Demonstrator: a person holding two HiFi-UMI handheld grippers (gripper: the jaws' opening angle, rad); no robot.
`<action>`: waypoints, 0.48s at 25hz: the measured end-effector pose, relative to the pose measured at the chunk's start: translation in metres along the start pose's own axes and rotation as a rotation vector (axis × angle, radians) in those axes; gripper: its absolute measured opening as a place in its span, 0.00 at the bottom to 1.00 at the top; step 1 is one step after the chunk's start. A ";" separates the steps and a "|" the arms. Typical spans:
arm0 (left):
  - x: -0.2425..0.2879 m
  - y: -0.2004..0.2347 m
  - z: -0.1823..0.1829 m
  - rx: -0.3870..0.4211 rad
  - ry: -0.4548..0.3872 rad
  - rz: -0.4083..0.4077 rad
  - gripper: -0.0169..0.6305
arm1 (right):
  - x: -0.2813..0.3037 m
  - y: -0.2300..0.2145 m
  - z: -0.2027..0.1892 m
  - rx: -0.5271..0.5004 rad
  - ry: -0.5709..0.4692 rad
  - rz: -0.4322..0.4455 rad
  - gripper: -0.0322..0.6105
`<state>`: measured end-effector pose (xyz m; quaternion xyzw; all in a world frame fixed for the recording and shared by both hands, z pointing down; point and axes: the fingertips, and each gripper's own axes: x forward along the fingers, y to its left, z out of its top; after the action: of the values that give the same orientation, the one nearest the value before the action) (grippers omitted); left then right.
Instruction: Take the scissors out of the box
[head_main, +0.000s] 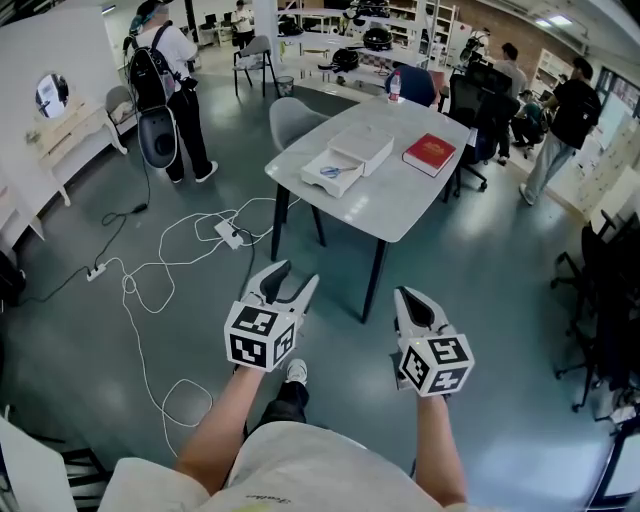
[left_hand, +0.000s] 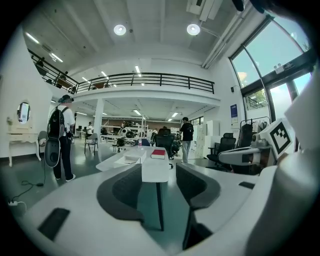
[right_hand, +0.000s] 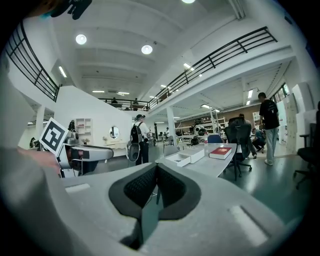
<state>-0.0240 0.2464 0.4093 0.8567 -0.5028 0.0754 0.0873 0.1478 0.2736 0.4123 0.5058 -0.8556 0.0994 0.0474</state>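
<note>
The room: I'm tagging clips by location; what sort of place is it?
Likely an open-plan office or lab: office chairs, a grey table, and a railed mezzanine overhead.

Open floor (head_main: 470, 290) up to the table (head_main: 400, 205); power strip (head_main: 230, 234) cables left, office chair (head_main: 600, 300) right.

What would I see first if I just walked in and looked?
Two big claws stick out at the bottom of the head view, the left claw open and the right claw shut. Beyond them a pale table holds a red book and an open white box with blue-handled scissors inside.
</note>
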 end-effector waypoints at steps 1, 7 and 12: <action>0.007 0.005 -0.001 -0.003 0.001 -0.001 0.33 | 0.008 -0.003 0.000 0.000 0.003 0.000 0.06; 0.057 0.042 -0.001 -0.033 0.014 -0.021 0.40 | 0.061 -0.020 0.004 -0.012 0.025 -0.002 0.06; 0.104 0.081 0.017 -0.043 0.001 -0.038 0.42 | 0.112 -0.037 0.020 -0.012 0.043 -0.024 0.06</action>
<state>-0.0438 0.1156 0.4210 0.8639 -0.4880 0.0634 0.1073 0.1259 0.1560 0.4181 0.5136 -0.8488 0.1043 0.0699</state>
